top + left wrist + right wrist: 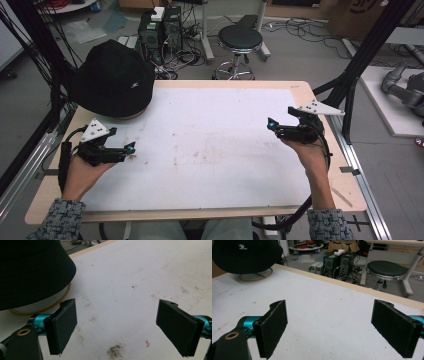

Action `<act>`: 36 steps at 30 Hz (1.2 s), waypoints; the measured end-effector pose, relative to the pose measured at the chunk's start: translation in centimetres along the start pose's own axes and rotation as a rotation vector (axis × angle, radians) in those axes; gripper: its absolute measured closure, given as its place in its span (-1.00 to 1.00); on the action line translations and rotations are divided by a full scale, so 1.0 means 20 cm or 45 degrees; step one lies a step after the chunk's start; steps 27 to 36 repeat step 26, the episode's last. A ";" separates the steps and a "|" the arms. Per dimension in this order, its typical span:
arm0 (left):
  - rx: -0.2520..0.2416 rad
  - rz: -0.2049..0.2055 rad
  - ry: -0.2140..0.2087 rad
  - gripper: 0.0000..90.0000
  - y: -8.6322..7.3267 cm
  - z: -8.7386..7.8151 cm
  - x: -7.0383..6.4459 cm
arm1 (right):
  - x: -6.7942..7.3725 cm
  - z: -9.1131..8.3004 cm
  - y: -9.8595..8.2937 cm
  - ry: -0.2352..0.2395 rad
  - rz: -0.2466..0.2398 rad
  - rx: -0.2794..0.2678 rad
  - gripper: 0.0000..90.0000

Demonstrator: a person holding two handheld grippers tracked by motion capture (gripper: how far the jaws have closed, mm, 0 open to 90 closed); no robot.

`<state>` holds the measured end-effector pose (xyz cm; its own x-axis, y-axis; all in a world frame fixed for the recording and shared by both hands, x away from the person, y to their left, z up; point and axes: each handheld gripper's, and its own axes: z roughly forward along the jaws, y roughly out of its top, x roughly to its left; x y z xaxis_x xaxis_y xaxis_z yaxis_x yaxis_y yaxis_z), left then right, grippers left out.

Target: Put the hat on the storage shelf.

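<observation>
High view: both tongs, left [131, 148] and right [270, 124], are held wide open, empty; the hat [113, 77] is untouched, nothing yet begun.

Hat [112, 77] on table's [210, 145] far-left corner, stool [240, 39] on floor behind table

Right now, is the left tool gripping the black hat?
No, the left tool is open with nothing between its jaws; the black hat sits apart from it.
</observation>
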<state>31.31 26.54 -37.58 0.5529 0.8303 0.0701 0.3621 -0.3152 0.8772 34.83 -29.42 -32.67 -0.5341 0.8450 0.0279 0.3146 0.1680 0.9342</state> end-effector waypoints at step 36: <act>-0.009 0.004 -0.006 -0.62 0.01 -0.01 0.01 | -0.02 0.01 -0.06 -0.020 0.019 0.049 -0.70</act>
